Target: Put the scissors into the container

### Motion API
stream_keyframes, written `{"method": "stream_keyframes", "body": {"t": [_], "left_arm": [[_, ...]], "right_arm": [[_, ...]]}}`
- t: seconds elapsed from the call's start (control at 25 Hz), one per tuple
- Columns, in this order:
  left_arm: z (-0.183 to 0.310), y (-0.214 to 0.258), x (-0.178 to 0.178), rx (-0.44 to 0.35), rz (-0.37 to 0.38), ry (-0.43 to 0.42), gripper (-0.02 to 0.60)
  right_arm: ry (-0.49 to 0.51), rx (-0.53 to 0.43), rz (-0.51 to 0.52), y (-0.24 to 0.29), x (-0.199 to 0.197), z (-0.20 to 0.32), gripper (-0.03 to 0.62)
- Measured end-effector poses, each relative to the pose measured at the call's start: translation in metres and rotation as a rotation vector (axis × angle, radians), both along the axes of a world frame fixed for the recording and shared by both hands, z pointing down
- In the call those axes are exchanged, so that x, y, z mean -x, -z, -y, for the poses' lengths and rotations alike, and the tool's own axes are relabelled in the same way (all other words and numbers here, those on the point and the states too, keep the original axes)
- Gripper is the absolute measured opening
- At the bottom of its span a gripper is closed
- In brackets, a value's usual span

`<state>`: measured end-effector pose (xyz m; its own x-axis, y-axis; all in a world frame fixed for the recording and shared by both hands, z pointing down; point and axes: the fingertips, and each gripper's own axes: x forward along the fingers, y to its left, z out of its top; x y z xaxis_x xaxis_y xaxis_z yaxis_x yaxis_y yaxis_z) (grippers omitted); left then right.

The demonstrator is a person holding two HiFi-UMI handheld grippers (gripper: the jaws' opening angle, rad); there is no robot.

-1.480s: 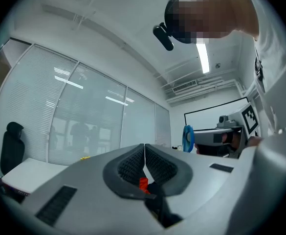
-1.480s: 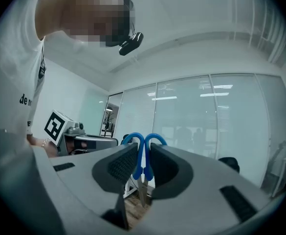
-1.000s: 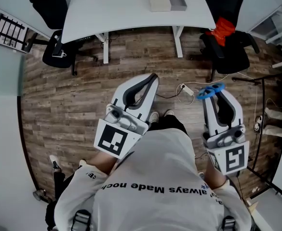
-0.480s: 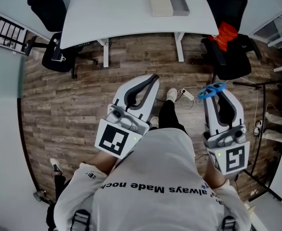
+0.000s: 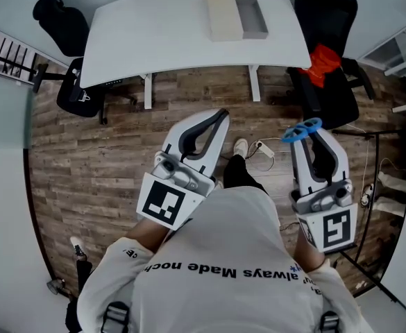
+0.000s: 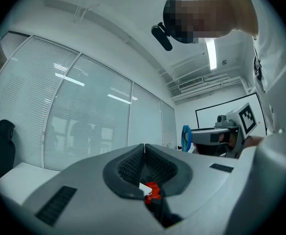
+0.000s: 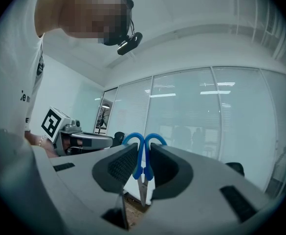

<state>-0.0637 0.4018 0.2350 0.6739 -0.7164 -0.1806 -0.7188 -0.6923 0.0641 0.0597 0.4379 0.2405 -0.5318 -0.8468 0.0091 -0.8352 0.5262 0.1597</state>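
Note:
Blue-handled scissors [image 5: 301, 130] stick out of my right gripper [image 5: 309, 132], which is shut on them; their loops [image 7: 143, 142] rise above the jaws and the blades hang down between the pads. My left gripper [image 5: 221, 114] is shut with nothing in it, its pads meeting [image 6: 144, 148]. The grey open container [image 5: 251, 18] lies on the white table [image 5: 154, 33] far ahead, next to a cream box [image 5: 224, 18]. Both grippers hover over the wooden floor, well short of the table.
Black office chairs stand at the table's left [image 5: 69, 54] and right [image 5: 331, 47], the right one with a red cloth [image 5: 322, 60] on it. A power strip and cable [image 5: 264, 146] lie on the floor ahead. The person's foot [image 5: 240, 146] steps forward.
The table and container have come lower and nearer in the head view as the person walks forward. Both grippers keep their pose, scissors still held.

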Motion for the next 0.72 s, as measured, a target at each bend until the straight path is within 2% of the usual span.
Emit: {"method": "stream_keyframes", "body": {"t": [0.72], "left_arm": [[0.134, 0.016, -0.09, -0.015, 0.008, 0.015, 0.023]], "right_arm": [[0.045, -0.022, 0.031, 0.017, -0.08, 0.134, 0.087]]}}
